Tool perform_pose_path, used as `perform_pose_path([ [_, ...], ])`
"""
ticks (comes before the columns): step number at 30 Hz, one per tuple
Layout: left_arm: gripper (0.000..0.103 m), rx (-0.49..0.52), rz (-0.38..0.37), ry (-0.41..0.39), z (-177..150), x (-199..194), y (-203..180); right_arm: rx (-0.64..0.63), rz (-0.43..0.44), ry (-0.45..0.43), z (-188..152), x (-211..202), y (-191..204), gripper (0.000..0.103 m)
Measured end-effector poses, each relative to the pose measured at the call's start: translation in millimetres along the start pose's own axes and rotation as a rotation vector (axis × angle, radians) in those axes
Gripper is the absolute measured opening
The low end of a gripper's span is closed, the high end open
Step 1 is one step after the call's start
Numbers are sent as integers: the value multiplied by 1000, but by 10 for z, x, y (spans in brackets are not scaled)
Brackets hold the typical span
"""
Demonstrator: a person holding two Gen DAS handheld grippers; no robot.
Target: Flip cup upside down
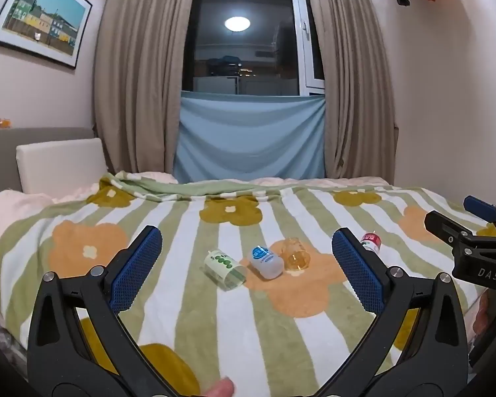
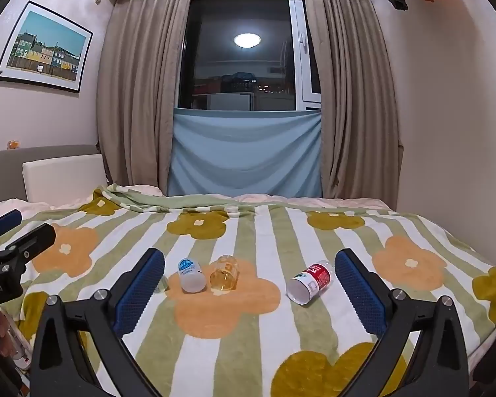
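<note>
Several small cups lie on their sides on a flowered blanket. A clear cup with green dots (image 1: 224,268) lies left. A frosted cup with a blue label (image 1: 265,262) (image 2: 190,274) lies beside an amber clear cup (image 1: 296,253) (image 2: 225,273). A cup with a red label (image 1: 370,241) (image 2: 310,281) lies to the right. My left gripper (image 1: 246,264) is open and empty, back from the cups. My right gripper (image 2: 249,284) is open and empty too; it also shows at the right edge of the left wrist view (image 1: 476,231).
The blanket (image 2: 248,330) covers a bed that fills the foreground. A white pillow (image 1: 59,162) leans on the grey headboard at the back left. Curtains and a dark window stand behind the bed. A wall runs along the right side.
</note>
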State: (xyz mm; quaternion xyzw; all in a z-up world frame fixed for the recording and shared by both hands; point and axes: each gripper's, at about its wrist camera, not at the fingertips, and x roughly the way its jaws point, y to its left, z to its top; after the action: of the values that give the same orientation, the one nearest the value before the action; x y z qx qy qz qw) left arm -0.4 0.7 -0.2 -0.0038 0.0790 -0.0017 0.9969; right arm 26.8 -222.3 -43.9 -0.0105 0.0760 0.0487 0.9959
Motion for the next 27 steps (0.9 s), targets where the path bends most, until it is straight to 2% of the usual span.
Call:
perform_pose_path([
  [9, 103, 12, 6, -32, 22, -84, 53, -7, -5, 7, 0, 1, 17, 103],
  [14, 103, 5, 11, -7, -16, -105, 35, -1, -4, 7, -12, -36, 79, 103],
  [27, 103, 15, 23, -8, -29, -89, 38, 12, 1, 21, 109, -52, 36, 103],
])
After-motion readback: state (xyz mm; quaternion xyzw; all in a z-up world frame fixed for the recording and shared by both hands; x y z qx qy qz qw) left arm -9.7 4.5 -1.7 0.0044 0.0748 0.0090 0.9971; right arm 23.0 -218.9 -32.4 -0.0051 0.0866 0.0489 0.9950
